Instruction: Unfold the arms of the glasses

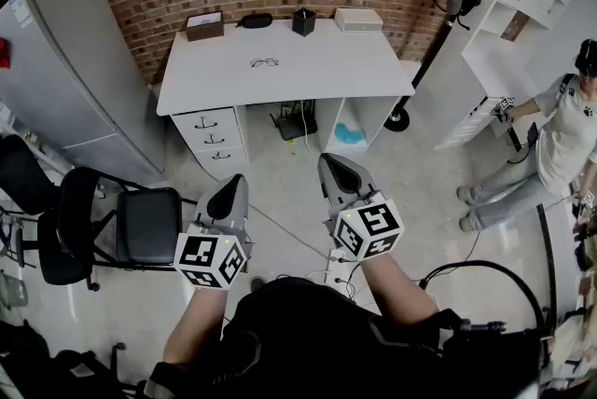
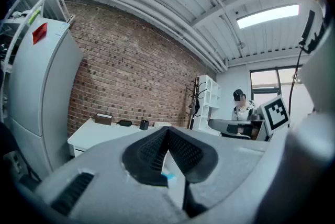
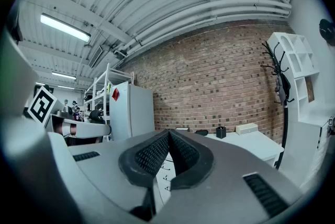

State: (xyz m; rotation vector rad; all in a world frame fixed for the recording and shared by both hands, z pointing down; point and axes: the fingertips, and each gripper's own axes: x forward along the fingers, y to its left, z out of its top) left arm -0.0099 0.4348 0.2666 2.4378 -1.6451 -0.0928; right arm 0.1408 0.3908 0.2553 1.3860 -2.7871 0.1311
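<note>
Two sets of tongs, the left tongs (image 1: 228, 192) and the right tongs (image 1: 339, 169), hang side by side over the floor (image 1: 280, 166), each pressed together on nothing. Well apart at their 12 o'clock, the glasses (image 1: 264, 62) lie near the middle of the white tabletop (image 1: 322, 75), too small to tell how their arms sit; neither gripper view lets them be made out. Floor up to the tabletop's near edge gives room. A black chair (image 1: 140, 225) crowds 9 o'clock; a person (image 1: 560, 141) at 3 o'clock is partly cut off.
</note>
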